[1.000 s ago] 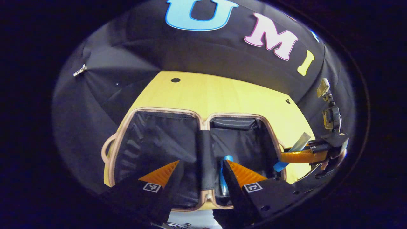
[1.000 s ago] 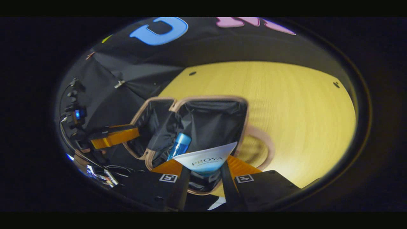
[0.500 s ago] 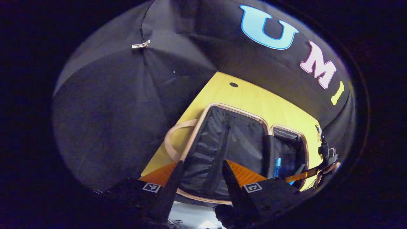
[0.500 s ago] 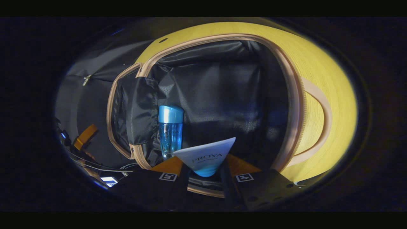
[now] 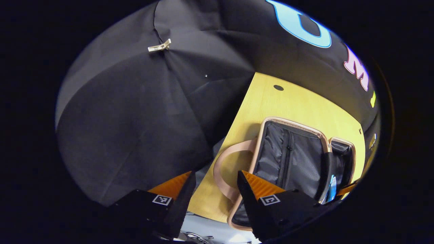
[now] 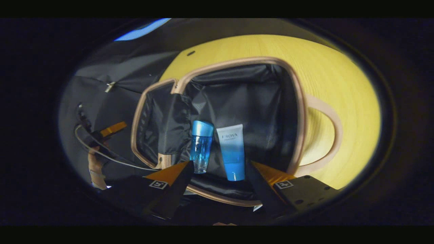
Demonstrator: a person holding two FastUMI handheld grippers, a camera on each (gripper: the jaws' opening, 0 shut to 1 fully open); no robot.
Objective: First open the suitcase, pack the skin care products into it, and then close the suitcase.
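Observation:
The suitcase [image 6: 300, 112] lies open on the yellow table, its black lining showing. In the half below my right gripper [image 6: 220, 166], a blue bottle [image 6: 200, 145] and a white-and-blue tube [image 6: 232, 150] lie side by side. That gripper is open just above them, with nothing between its fingers. In the left gripper view, my left gripper [image 5: 215, 179] is open over the table beside the tan handle [image 5: 220, 169] of the suitcase [image 5: 291, 121]. The bottle [image 5: 333, 188] shows at the far half. The left gripper [image 6: 108, 130] also appears farther off, held by a hand [image 6: 96, 166].
The wooden table [image 6: 339, 84] stretches beyond and to the right of the suitcase. Black cloth walls [image 5: 135, 118] close off the booth on the left and at the back. A cable [image 6: 101, 154] hangs near the hand.
My right gripper has opened and let go of the tube, which now lies beside the bottle. The left gripper has swung left, from over the suitcase towards its handle.

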